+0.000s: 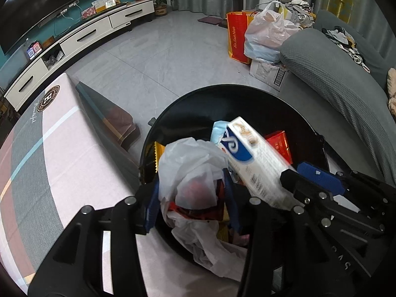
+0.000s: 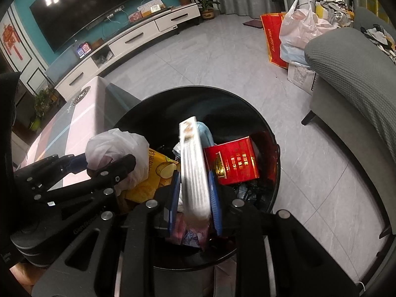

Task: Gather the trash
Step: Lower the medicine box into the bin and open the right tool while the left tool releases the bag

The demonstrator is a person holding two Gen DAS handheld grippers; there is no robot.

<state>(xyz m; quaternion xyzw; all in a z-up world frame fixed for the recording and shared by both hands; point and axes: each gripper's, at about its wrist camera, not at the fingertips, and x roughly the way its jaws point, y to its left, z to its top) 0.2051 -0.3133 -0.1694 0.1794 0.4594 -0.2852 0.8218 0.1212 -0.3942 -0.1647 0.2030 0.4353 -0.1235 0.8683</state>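
Observation:
A round black trash bin (image 1: pixel 247 94) stands on the floor beside the table; it also shows in the right wrist view (image 2: pixel 198 94). My left gripper (image 1: pixel 191 188) is shut on a crumpled white plastic bag (image 1: pixel 190 163) over the bin's near rim. My right gripper (image 2: pixel 194 193) is shut on a white and blue carton (image 2: pixel 194 163) held above the bin; the carton also shows in the left wrist view (image 1: pixel 255 158). Inside the bin lie a red box (image 2: pixel 232 160), a yellow chip bag (image 2: pixel 158 170) and a light blue mask (image 2: pixel 205 131).
The table with a pink and grey cloth (image 1: pixel 49 153) is at the left. A grey sofa (image 1: pixel 341 79) is at the right. A red paper bag (image 1: pixel 237 37) and full plastic bags (image 1: pixel 267 34) stand on the floor behind. A white TV cabinet (image 1: pixel 81 39) lines the far wall.

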